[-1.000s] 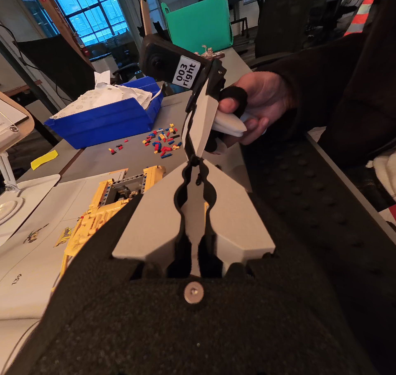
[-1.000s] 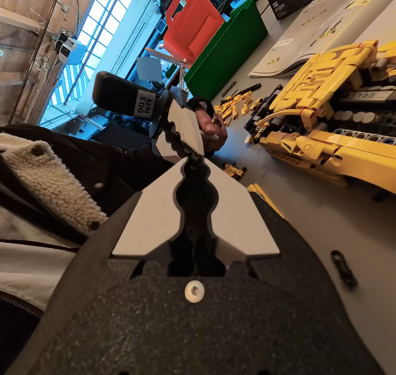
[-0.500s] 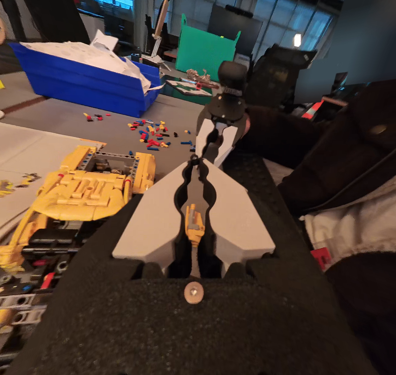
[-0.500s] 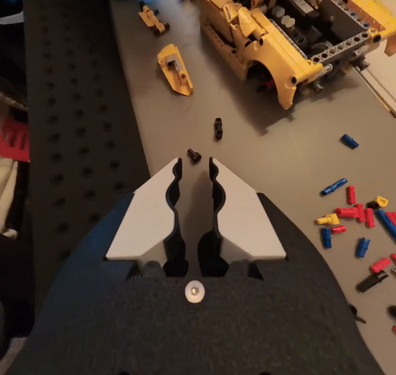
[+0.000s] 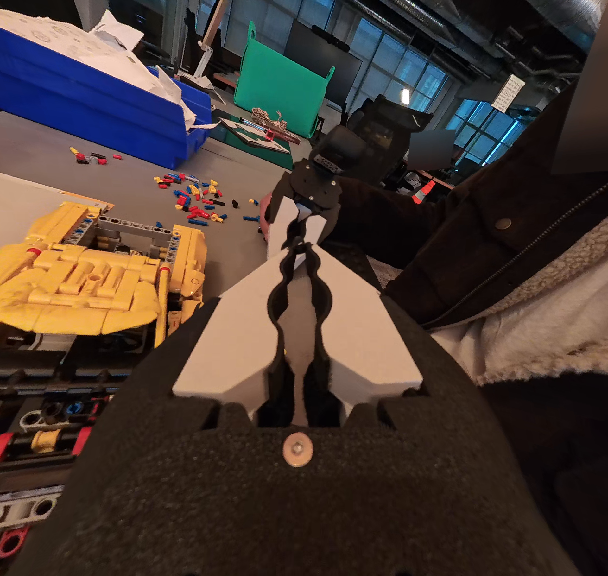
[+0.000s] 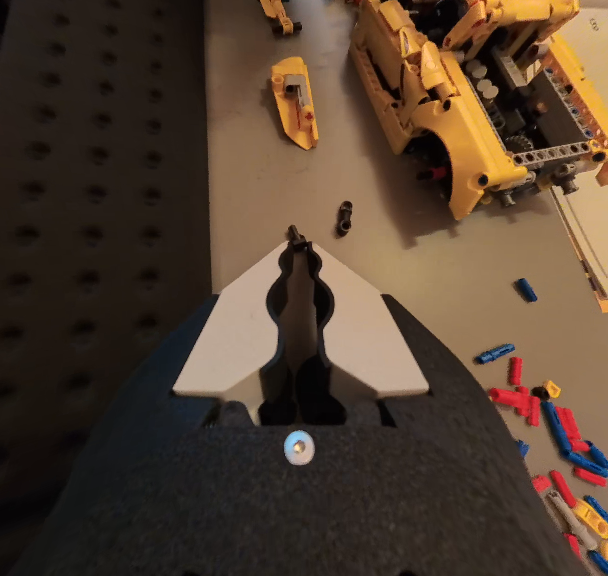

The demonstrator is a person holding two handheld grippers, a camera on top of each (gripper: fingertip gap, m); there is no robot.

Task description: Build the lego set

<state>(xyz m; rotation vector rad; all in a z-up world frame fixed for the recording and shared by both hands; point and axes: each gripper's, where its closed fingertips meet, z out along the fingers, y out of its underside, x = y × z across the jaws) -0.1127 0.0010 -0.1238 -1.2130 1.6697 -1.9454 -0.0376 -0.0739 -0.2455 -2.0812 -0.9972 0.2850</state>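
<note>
One piece: small black plastic peg (image 6: 295, 235) pinched at right gripper (image 6: 300, 243) tips, above grey table (image 6: 378, 264).
Handling: light, stiff, slippery; hold its thicker middle.
Left gripper (image 5: 300, 250): closed, apparently empty.

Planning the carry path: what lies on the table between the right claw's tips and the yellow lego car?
Right wrist view: only a loose black connector on bare table between the right claw, shut on a small black pin, and the yellow lego car.
</note>
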